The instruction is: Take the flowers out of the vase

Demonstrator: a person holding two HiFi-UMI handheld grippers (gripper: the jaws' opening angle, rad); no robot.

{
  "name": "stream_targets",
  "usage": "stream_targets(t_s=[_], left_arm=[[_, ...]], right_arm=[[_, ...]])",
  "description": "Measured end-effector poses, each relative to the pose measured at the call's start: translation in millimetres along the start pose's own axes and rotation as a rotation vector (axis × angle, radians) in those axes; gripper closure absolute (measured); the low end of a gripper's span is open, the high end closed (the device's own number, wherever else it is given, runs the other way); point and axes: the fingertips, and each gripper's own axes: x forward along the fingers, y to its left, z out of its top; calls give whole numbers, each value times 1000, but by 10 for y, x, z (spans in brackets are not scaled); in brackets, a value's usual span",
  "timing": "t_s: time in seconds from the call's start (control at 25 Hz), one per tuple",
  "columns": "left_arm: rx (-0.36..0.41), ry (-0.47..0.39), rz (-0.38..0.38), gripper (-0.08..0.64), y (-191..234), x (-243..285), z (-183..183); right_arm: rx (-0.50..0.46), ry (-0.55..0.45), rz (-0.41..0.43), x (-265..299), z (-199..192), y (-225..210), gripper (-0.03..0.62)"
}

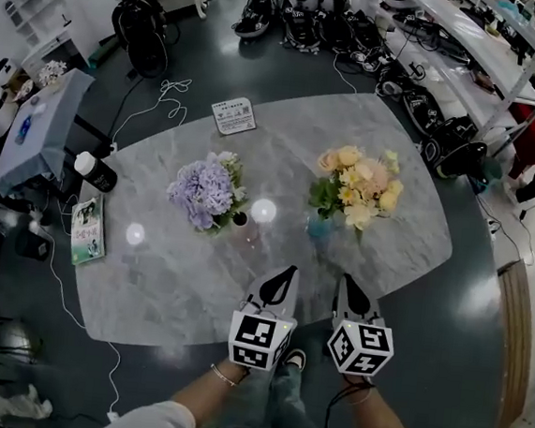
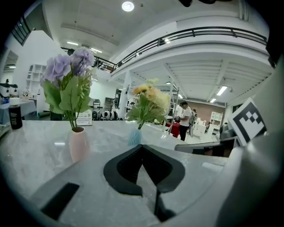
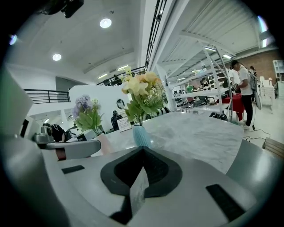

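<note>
On the marble table (image 1: pixel 168 274) stand two bouquets. Purple flowers (image 1: pixel 204 193) sit in a pink vase (image 2: pixel 79 142) to the left. Yellow and peach flowers (image 1: pixel 360 184) sit in a blue vase (image 3: pixel 142 135) to the right. My left gripper (image 1: pixel 291 270) and right gripper (image 1: pixel 344 280) hover side by side over the table's near edge, short of both vases. Both are shut and hold nothing. In the left gripper view the jaws (image 2: pixel 142 146) meet below the blue vase (image 2: pixel 134 136). From the right gripper (image 3: pixel 143 149) the yellow flowers (image 3: pixel 140 88) rise straight ahead.
A black bottle with a white cap (image 1: pixel 96 171) and a booklet (image 1: pixel 87 229) lie at the table's left edge, and a sign card (image 1: pixel 234 116) at the far edge. Bags (image 1: pixel 305 14) and cables crowd the floor beyond. A person (image 2: pixel 184 119) stands in the background.
</note>
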Motion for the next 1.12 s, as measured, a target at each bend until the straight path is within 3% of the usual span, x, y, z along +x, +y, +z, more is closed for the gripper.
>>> stream_targets(t_s=[0.32,0.72,1.12], left_arm=[[-25,18,3,557,60,284,-213],[-31,-20,-33,555,16,484,-114],[-24,-21,-72,388,105,770,-88]], right_arm=[[22,30,-25,8,-237,-154,588],[43,33,-44,67,-242,-265,588],[59,33,-70,139,-214,-385,588]])
